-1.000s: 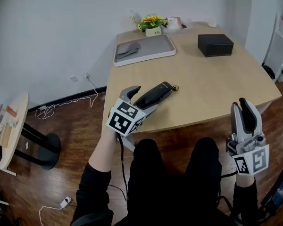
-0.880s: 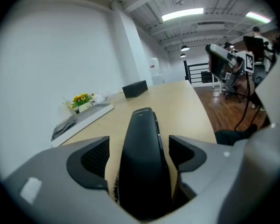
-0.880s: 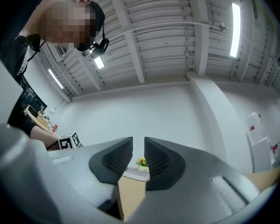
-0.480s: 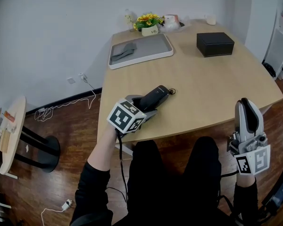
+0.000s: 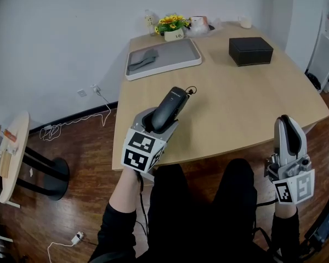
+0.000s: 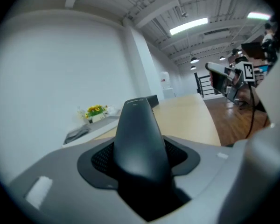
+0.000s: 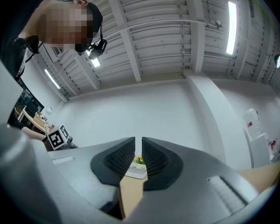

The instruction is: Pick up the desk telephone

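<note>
The black telephone handset [image 5: 167,108] lies lengthwise between the jaws of my left gripper [image 5: 153,124], over the wooden desk's [image 5: 236,103] near left corner. Its far end tilts up and away, with a bit of cord [image 5: 191,90] at the tip. The jaws are closing, and the pads press on the handset's sides. In the left gripper view the handset [image 6: 139,134] fills the gap of the left gripper [image 6: 140,164]. My right gripper [image 5: 288,131] hangs off the desk's near right edge and points upward. Its jaws are closing, with only a thin slit and nothing in the right gripper [image 7: 141,158].
A white tray [image 5: 178,64] holding a grey cloth [image 5: 142,58] sits at the desk's far left. Beyond it stand a pot of yellow flowers [image 5: 172,25] and a black box [image 5: 250,51]. A small round side table [image 5: 8,147] stands on the floor at left. The person's legs are under the desk's near edge.
The left gripper closed round the handset and raised it, its far end swinging up and away. The right gripper's fingers came nearly together and it stayed beside the desk.
</note>
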`<act>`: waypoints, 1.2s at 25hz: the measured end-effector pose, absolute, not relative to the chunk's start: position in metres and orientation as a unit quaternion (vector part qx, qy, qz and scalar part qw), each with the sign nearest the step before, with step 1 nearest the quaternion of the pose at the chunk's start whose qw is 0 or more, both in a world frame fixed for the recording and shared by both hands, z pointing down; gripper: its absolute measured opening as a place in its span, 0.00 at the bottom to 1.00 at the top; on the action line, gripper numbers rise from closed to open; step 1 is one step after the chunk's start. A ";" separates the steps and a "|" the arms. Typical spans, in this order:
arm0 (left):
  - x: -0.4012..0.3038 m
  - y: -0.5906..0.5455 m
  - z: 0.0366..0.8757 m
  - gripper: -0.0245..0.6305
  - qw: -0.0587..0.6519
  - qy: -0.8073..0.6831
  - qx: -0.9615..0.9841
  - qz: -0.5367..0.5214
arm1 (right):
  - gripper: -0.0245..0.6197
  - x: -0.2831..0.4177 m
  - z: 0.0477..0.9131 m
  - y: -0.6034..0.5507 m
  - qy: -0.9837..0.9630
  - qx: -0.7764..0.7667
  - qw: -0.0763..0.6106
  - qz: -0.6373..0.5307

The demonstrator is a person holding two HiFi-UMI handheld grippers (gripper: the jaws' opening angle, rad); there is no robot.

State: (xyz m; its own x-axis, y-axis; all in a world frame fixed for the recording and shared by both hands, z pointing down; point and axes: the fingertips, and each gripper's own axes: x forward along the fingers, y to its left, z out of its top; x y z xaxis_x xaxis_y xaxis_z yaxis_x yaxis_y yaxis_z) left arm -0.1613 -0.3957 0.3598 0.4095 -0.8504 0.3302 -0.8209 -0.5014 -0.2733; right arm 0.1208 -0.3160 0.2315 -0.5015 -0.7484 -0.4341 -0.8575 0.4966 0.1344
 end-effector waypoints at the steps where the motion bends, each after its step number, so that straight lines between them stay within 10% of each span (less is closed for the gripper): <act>1: -0.165 -0.392 0.347 0.44 0.058 0.522 -0.828 -0.198 | 0.11 0.120 0.232 -0.316 0.850 -0.472 0.161 0.169; 14: -0.162 -0.331 0.233 0.44 0.273 0.600 -0.744 -0.106 | 0.07 0.115 0.228 -0.312 0.851 -0.469 0.158 0.177; 30: -0.150 -0.323 0.225 0.44 0.297 0.591 -0.742 -0.108 | 0.04 0.118 0.226 -0.315 0.848 -0.474 0.145 0.185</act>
